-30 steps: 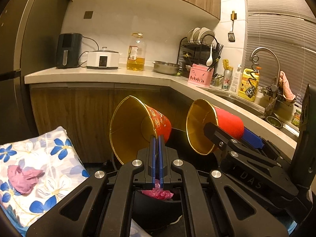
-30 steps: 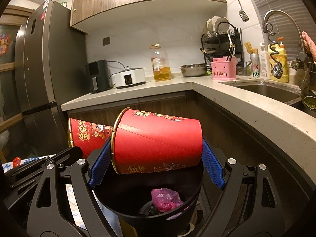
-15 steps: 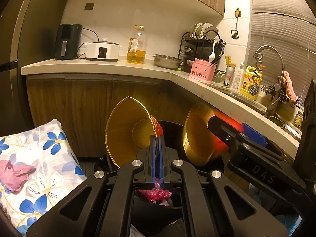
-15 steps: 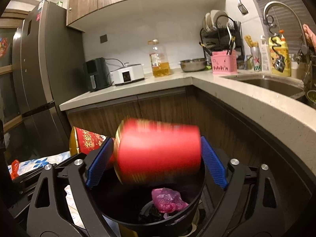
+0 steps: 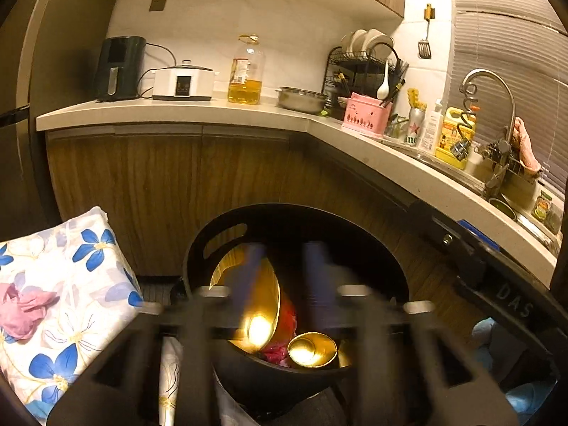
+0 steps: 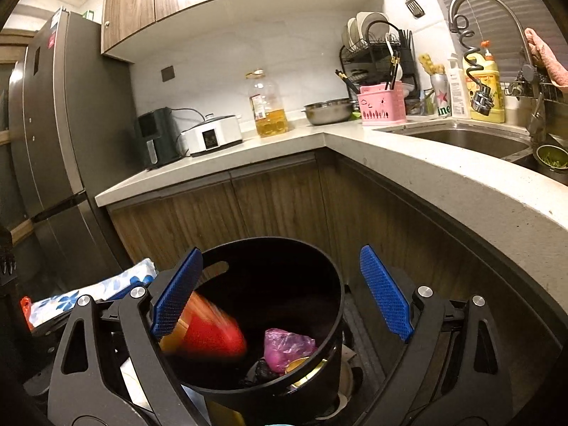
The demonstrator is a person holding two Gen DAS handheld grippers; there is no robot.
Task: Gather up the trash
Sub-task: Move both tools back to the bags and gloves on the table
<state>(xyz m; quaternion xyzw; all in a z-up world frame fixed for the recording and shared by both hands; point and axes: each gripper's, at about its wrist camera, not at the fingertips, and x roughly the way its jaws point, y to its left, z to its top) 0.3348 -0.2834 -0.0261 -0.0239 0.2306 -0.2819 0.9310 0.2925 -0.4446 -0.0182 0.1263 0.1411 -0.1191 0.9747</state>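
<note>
A black trash bin (image 5: 369, 245) (image 6: 284, 248) stands on the floor below both grippers. Two red paper cups with gold insides are in it: one (image 5: 264, 305) (image 6: 209, 333) is blurred and tilted at the left side, the other (image 5: 312, 349) lies lower beside a pink plastic bag (image 6: 287, 348). My left gripper (image 5: 284, 277) is blurred, open and empty above the bin. My right gripper (image 6: 280, 291) is open wide and empty over the bin; its blue pads (image 6: 385, 293) frame the rim.
A floral cushion (image 5: 60, 294) with a crumpled pink tissue (image 5: 21, 309) lies left of the bin. Wooden cabinets and an L-shaped countertop (image 6: 426, 167) with appliances, an oil bottle, a dish rack and a sink rise behind. A fridge (image 6: 46, 149) stands at the left.
Both grippers have opened and let go of their red cups. The cups have dropped into the black bin. The left gripper is moving and blurred.
</note>
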